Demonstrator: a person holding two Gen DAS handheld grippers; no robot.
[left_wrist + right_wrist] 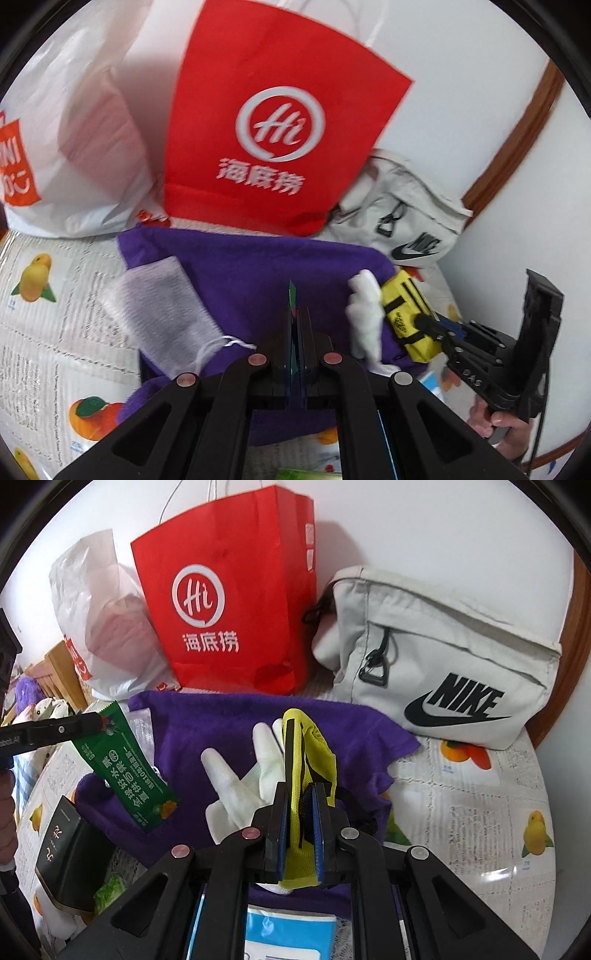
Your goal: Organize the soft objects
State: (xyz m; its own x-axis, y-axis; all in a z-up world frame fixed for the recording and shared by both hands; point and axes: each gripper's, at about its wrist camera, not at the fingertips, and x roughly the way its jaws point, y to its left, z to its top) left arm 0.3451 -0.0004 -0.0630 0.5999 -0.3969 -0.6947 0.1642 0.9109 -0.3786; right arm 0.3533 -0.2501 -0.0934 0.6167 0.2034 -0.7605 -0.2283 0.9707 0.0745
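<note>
The job looks only begun: the left gripper (295, 310) pinches a green packet (125, 764) and the right gripper (301, 797) pinches a yellow pouch (310, 760), both over the purple towel (221, 723) mid-table, with the white glove (236, 775) lying on it.

Two wrist views, angled down, close over purple cloth (236, 280), facing red bag (229, 620) and wall, shared from left and right.

Bright, even indoor light; soft shadows, slight motion blur, strong fisheye curvature, dark corners.
</note>
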